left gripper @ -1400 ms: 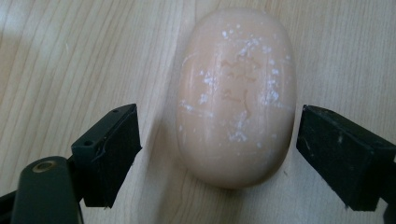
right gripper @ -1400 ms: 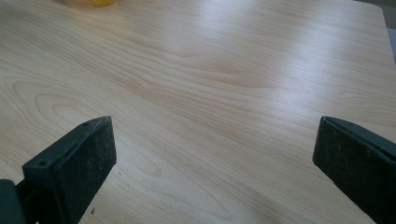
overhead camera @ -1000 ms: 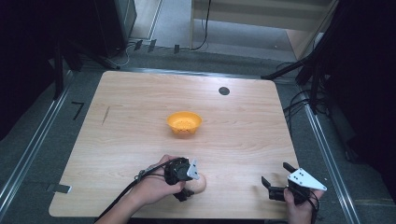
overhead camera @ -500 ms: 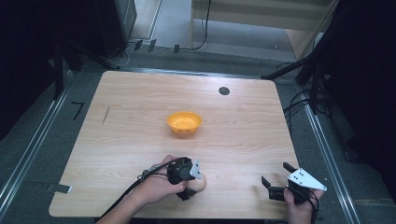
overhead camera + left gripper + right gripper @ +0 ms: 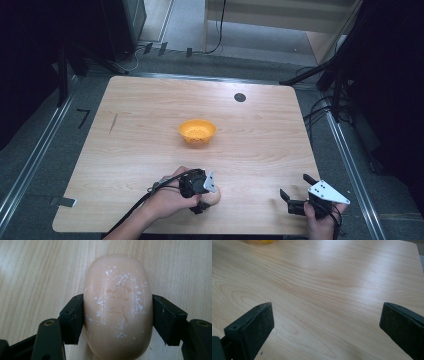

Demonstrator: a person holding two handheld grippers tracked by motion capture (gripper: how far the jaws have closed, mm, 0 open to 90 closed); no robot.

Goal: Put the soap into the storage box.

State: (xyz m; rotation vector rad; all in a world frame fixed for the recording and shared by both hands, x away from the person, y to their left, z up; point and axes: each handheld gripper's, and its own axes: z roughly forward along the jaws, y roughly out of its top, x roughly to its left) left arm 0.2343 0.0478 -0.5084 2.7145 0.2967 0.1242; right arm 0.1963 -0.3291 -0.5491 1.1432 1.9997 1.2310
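On the wooden table [image 5: 130, 150], taking its middle as the clock's centre, the left gripper [image 5: 202, 197] sits at about 6 o'clock near the front edge, carried by the person's left hand [image 5: 167, 200], whose forearm comes in from the bottom edge of the high view. Its jaws have just been closing and now press on both long sides of a pale peach bar of soap [image 5: 118, 306]. In the left gripper view the black pads [image 5: 72, 318] lie flat against the bar's flanks, with no gap showing. The bar is oval, stamped with a faint mark and dusted with white flecks; in the high view it rests on the wood and peeks out at the gripper's 3 o'clock side [image 5: 214, 196].

At about 12 o'clock from the soap, near the table's centre, stands a small orange bowl [image 5: 197, 132], well apart from both grippers. A dark round spot [image 5: 240, 97] lies towards 1 o'clock, near the far edge.

At about 4 o'clock, by the front right corner, the right gripper [image 5: 294, 196] hangs in the right hand [image 5: 320, 220]. Its jaws stand wide apart with only bare wood between them [image 5: 327, 315]; it holds nothing.
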